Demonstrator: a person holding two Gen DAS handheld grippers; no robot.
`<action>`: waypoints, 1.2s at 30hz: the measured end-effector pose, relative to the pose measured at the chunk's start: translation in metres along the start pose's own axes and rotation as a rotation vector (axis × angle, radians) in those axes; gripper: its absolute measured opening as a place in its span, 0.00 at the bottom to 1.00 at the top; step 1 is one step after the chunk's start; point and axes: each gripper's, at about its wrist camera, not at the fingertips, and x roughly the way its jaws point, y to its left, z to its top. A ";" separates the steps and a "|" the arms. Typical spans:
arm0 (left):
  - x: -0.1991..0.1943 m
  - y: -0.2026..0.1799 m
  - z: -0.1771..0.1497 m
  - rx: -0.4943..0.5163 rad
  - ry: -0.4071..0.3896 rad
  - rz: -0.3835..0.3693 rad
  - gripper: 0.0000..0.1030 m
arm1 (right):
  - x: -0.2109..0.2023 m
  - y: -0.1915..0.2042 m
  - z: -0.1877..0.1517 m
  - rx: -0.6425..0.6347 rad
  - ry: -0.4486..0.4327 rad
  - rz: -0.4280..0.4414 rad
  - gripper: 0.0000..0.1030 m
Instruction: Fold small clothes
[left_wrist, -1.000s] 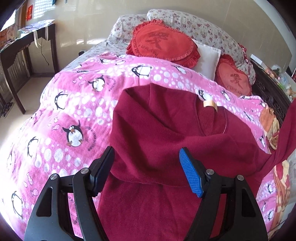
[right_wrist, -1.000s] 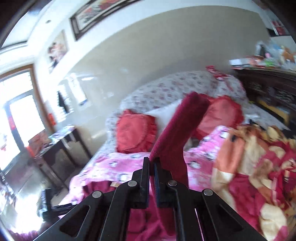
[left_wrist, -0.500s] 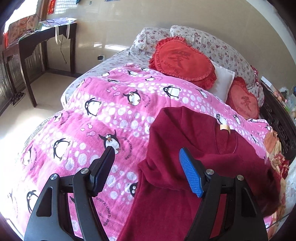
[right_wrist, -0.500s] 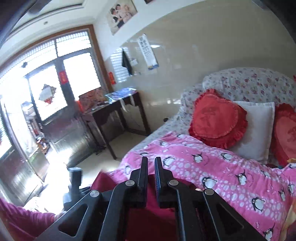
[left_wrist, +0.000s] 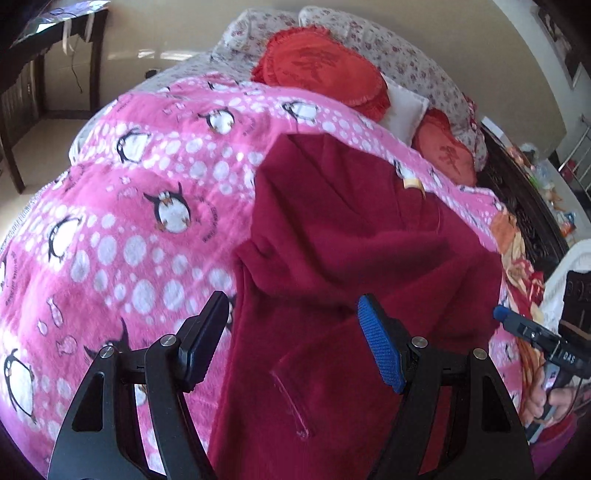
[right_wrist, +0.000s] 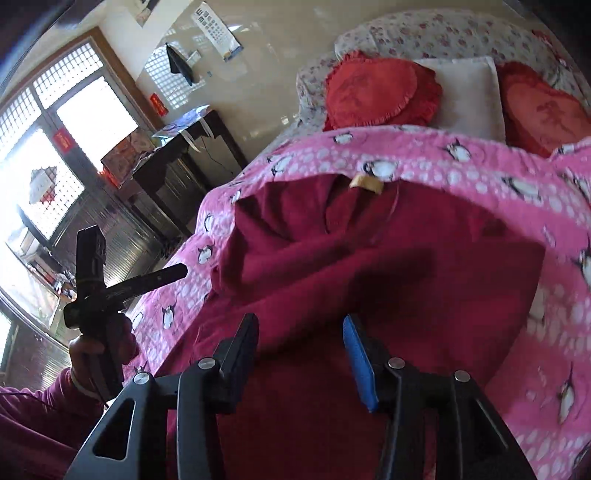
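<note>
A dark red fleece top (left_wrist: 332, 258) lies on the pink penguin blanket (left_wrist: 129, 221), its tan neck label (left_wrist: 412, 183) at the far end. One sleeve lies folded across the body. My left gripper (left_wrist: 291, 310) hovers open over the top's near left edge, holding nothing. From the right wrist view, my right gripper (right_wrist: 300, 325) is low over the top (right_wrist: 369, 266). Its jaws are opening, and the cloth lies under them without being pinched. Each gripper shows in the other's view, the right gripper (left_wrist: 504, 315) at the right edge and the left gripper (right_wrist: 173, 275) at the left.
Two red heart cushions (left_wrist: 321, 70), a white pillow (left_wrist: 404, 107) and floral pillows lie at the head of the bed. A dark wooden desk (right_wrist: 184, 155) stands by the wall on the left. An orange and red floral quilt (left_wrist: 517, 258) is bunched at the right.
My right gripper held the red sleeve up, pinched shut. It has swung down over the top, its jaws have parted and the sleeve lies on the body. The left gripper shifted a little, still open.
</note>
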 end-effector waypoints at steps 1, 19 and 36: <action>0.003 -0.001 -0.009 0.012 0.032 0.001 0.71 | 0.001 -0.005 -0.006 0.037 0.003 0.010 0.44; 0.050 -0.029 -0.032 0.170 0.143 0.055 0.66 | -0.025 -0.010 -0.040 0.193 -0.045 0.084 0.44; 0.001 -0.036 0.067 0.220 -0.043 0.017 0.09 | -0.054 -0.032 -0.040 0.221 -0.090 -0.038 0.44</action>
